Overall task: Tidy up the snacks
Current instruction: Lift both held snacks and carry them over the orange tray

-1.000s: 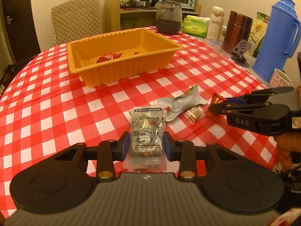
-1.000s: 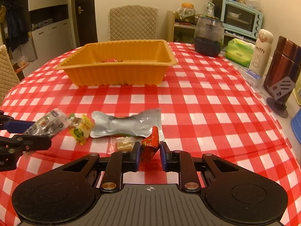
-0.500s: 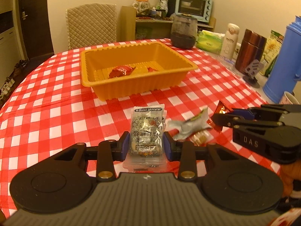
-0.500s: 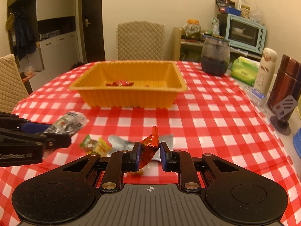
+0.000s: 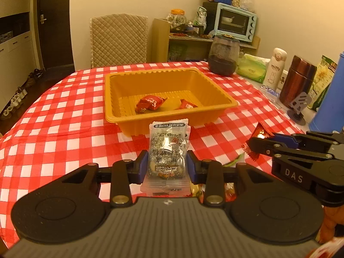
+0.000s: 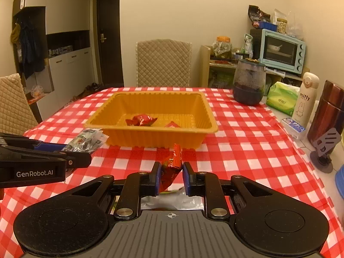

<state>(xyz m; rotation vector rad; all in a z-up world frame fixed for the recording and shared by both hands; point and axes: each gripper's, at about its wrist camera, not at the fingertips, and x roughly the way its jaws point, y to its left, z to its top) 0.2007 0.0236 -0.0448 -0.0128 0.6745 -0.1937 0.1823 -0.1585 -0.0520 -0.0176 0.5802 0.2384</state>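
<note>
left tongs point(image 5: 167, 166) clenched on a clear snack packet point(image 5: 167, 150) with dark printed filling, upright between the blue pads, lifted off the red checked worktop point(image 5: 64, 133). right tongs point(image 6: 171, 177) clenched on a red foil snack point(image 6: 172, 163), tip standing up at 12 o'clock. at 6 o'clock under the right tongs, a silver wrapper point(image 6: 172, 202) lying flat on the cloth. farther on, at 12 o'clock of both tongs, an orange tray point(image 5: 215, 99) holding two red wrapped sweets point(image 5: 150, 104). beyond it at 1 to 2 o'clock, a dark jar point(image 5: 223, 58), green tissue pack point(image 5: 252, 67), white flask point(image 5: 275, 68).
</note>
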